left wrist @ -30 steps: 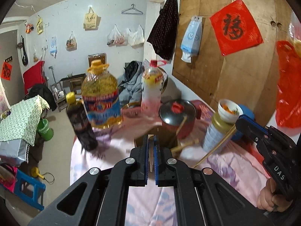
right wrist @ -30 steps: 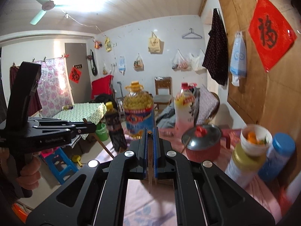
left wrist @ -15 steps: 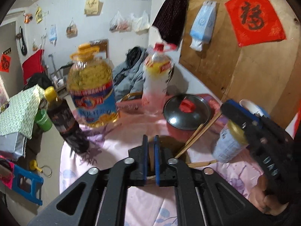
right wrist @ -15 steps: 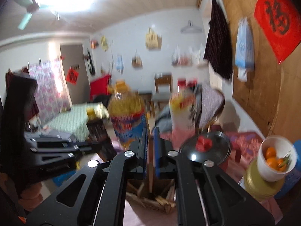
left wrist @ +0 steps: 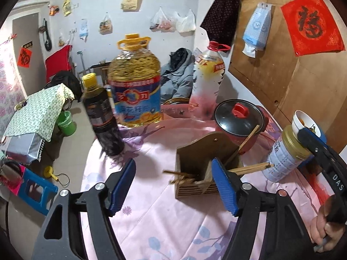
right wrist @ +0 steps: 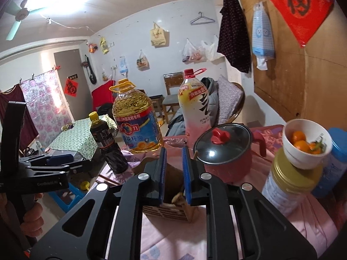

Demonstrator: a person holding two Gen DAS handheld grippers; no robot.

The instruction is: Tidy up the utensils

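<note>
Left claw (left wrist: pixel 173 186) wide open, empty; right claw (right wrist: pixel 174 173) slightly open, empty; chopsticks (left wrist: pixel 249 169) hanging out of holder (left wrist: pixel 195 173) may tip.

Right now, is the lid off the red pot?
No, the black lid with its red knob sits on the red pot.

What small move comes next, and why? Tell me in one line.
Probably ease the open left gripper rightward onto the wooden chopsticks jutting sideways from the slatted wooden utensil holder: they lie nearly flat instead of standing inside, and the right gripper hovers over the holder with jaws parted.
</note>
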